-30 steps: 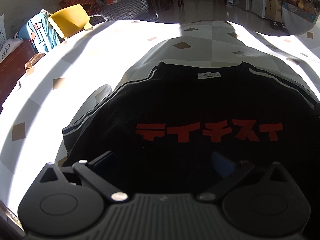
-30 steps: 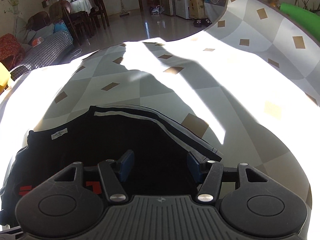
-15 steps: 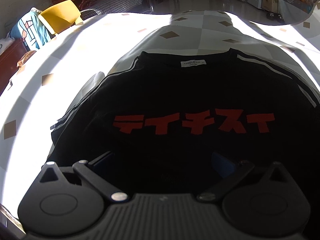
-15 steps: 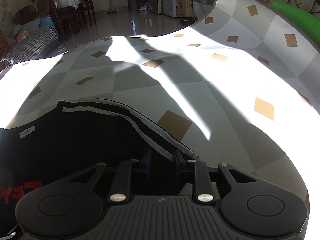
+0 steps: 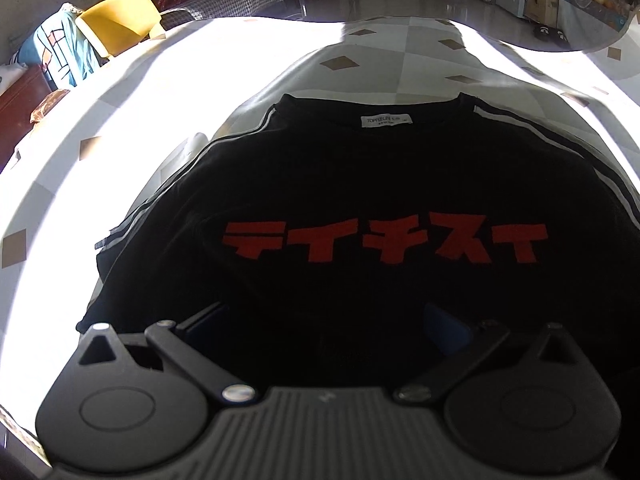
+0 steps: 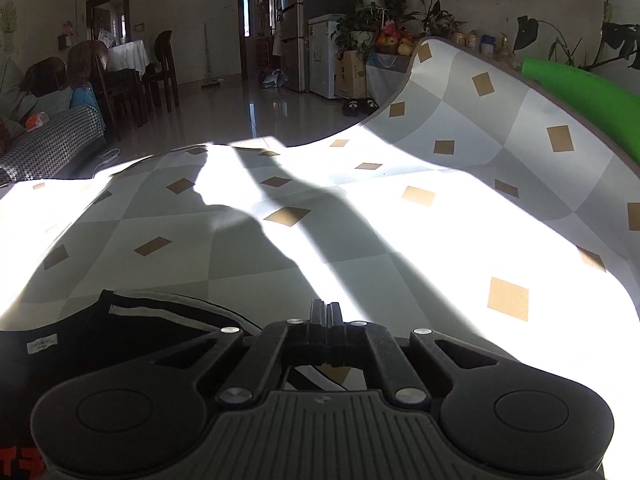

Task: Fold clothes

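Right tool (image 6: 326, 312) closed since earlier; left tool (image 5: 326, 330) spread over shirt (image 5: 360, 200).

black shirt (image 5: 360, 184), red lettering, lying flat

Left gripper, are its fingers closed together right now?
No, the left gripper has its fingers spread wide apart over the black shirt.

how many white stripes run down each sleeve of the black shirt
2 on each. A pair runs along the left sleeve and a pair along the right sleeve of the black t-shirt; more could be hidden underneath.
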Demonstrator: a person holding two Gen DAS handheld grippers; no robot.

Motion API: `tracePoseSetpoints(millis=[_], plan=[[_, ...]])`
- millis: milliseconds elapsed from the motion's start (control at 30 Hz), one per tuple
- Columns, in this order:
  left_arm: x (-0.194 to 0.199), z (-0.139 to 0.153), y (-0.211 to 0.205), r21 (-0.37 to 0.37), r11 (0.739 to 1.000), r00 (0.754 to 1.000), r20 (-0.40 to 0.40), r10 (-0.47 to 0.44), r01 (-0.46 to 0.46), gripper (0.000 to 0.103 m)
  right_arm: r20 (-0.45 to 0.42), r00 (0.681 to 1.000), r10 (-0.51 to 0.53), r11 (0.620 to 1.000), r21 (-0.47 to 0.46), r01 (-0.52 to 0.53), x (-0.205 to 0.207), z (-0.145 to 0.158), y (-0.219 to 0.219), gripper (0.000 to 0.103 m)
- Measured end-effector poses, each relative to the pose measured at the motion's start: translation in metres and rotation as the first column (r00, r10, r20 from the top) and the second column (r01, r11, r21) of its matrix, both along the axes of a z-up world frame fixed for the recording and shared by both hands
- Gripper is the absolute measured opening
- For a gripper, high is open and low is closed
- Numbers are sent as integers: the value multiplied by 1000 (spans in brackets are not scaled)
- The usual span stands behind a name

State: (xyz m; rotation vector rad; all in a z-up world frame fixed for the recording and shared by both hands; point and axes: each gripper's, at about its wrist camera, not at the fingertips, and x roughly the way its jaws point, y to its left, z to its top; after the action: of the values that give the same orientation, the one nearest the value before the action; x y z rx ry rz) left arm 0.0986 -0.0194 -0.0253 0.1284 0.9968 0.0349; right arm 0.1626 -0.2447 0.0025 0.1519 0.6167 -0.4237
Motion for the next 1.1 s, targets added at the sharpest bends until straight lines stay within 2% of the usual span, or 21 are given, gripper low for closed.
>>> tracePoseSetpoints(millis=[67,167,300,333,500,867,1100], plan=[[0,0,0,-2,1000,1000,-1,2,-2,103,6,1000,-1,1000,22,1,1,4,-3,2],[0,0,0,-3,1000,1000,-2,6,-6,103,-43,999,11,999,40,-9,3,1,0,4],[-1,0,-1,2,1000,1000,-1,10,-10,103,-101,995,22,999,25,-20,2,-6,9,21],[-1,0,-1,3,1000,1000,-1,10,-10,103,-112,993,23,1000,23,-20,1,-8,11,28],[0,0,1,-1,1000,1000,0,10,-10,103,-167,986,-10,1000,-21,7,-6,-15,21,40],[-2,0,-1,27,1000,1000,18,-17,17,103,-258,964,-70,993,-115,42,-18,-34,46,47],[-2,-1,-1,25,999,999,22,-24,23,103,-213,975,-65,995,-83,48,-22,-37,38,48]])
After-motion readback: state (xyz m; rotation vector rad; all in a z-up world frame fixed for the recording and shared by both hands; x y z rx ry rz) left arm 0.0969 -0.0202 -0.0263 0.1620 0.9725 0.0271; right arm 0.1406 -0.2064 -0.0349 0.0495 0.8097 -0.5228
